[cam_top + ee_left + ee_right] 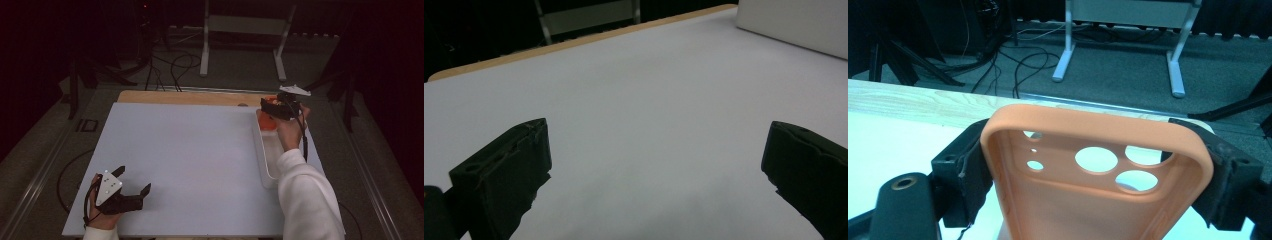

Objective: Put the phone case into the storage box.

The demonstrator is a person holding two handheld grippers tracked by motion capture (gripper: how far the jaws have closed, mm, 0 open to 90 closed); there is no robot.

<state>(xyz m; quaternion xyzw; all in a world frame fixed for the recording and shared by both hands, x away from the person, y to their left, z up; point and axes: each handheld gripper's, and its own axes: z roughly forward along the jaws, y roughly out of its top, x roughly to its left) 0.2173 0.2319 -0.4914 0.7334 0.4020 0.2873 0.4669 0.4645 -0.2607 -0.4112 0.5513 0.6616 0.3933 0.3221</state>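
Observation:
My right gripper (270,106) is shut on an orange phone case (1088,185), its jaws pressing both long sides; the case's camera holes face me in the right gripper view. In the high view the orange phone case (266,123) hangs over the far end of a long white tray (263,161) at the table's right side. My left gripper (134,180) rests at the near left of the white table mat (190,155), open, with nothing between its fingers (504,175).
A strip of bare wooden tabletop (190,97) runs along the far edge. Beyond it, cables and a white stand's legs (205,50) lie on the grey floor. The tray's white wall (794,25) appears at the upper right in the left gripper view.

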